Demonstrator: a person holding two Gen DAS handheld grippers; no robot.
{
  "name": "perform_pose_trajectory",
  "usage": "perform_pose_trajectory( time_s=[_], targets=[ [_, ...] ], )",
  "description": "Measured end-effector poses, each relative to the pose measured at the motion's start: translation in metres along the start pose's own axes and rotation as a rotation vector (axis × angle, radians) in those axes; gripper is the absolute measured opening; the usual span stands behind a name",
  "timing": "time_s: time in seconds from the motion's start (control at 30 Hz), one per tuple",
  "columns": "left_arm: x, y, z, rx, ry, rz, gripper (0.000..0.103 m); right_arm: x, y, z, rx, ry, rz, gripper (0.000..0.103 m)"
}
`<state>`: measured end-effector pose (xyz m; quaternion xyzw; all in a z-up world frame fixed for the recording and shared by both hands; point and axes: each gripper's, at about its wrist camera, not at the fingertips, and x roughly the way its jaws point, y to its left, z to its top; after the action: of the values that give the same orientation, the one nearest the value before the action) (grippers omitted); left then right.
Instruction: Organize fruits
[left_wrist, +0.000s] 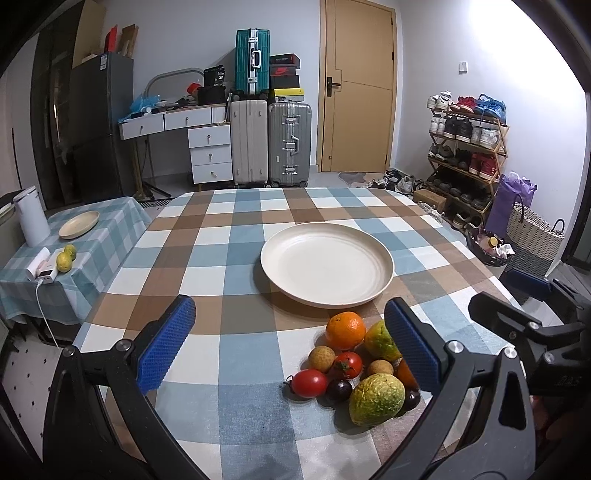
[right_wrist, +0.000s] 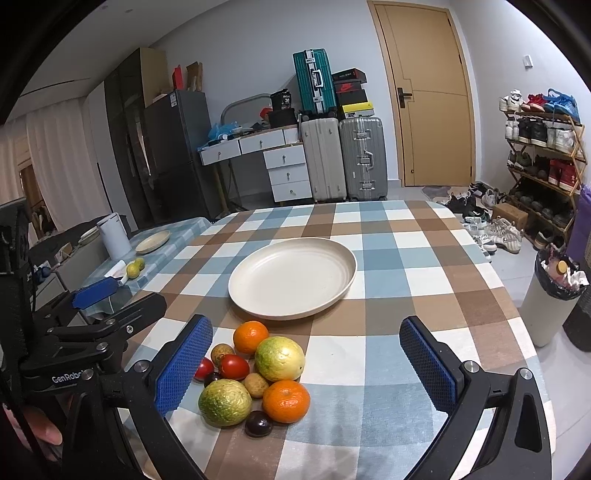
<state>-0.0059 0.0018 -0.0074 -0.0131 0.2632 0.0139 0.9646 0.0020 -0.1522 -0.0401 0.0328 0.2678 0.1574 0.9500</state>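
A pile of fruit lies on the checked tablecloth in front of an empty cream plate (left_wrist: 326, 263) (right_wrist: 292, 277). It holds an orange (left_wrist: 345, 329) (right_wrist: 251, 336), a second orange (right_wrist: 286, 400), two green-yellow fruits (left_wrist: 376, 398) (right_wrist: 280, 359), red tomatoes (left_wrist: 309, 383) (right_wrist: 233, 367), small brown fruits (left_wrist: 322, 359) and dark plums (right_wrist: 259, 423). My left gripper (left_wrist: 290, 341) is open and empty above the table, its right finger over the pile's right side. My right gripper (right_wrist: 306, 365) is open and empty, its left finger beside the pile.
A low side table at the left carries a small plate (left_wrist: 79, 224), two green fruits (left_wrist: 65, 258) and a white kettle (left_wrist: 31, 216). Suitcases (left_wrist: 290, 144), a drawer desk, a door and a shoe rack (left_wrist: 467, 155) stand behind. A bin (right_wrist: 550, 295) stands right of the table.
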Motion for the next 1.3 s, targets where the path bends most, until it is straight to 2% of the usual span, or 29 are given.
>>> perform_pose_trajectory(
  time_s=[1.3],
  targets=[
    [0.0068, 0.0017, -0.0090, -0.018, 0.013, -0.023, 0.102, -0.0057, -0.0028, 0.0049, -0.016, -0.002, -0.032, 0.103]
  ],
)
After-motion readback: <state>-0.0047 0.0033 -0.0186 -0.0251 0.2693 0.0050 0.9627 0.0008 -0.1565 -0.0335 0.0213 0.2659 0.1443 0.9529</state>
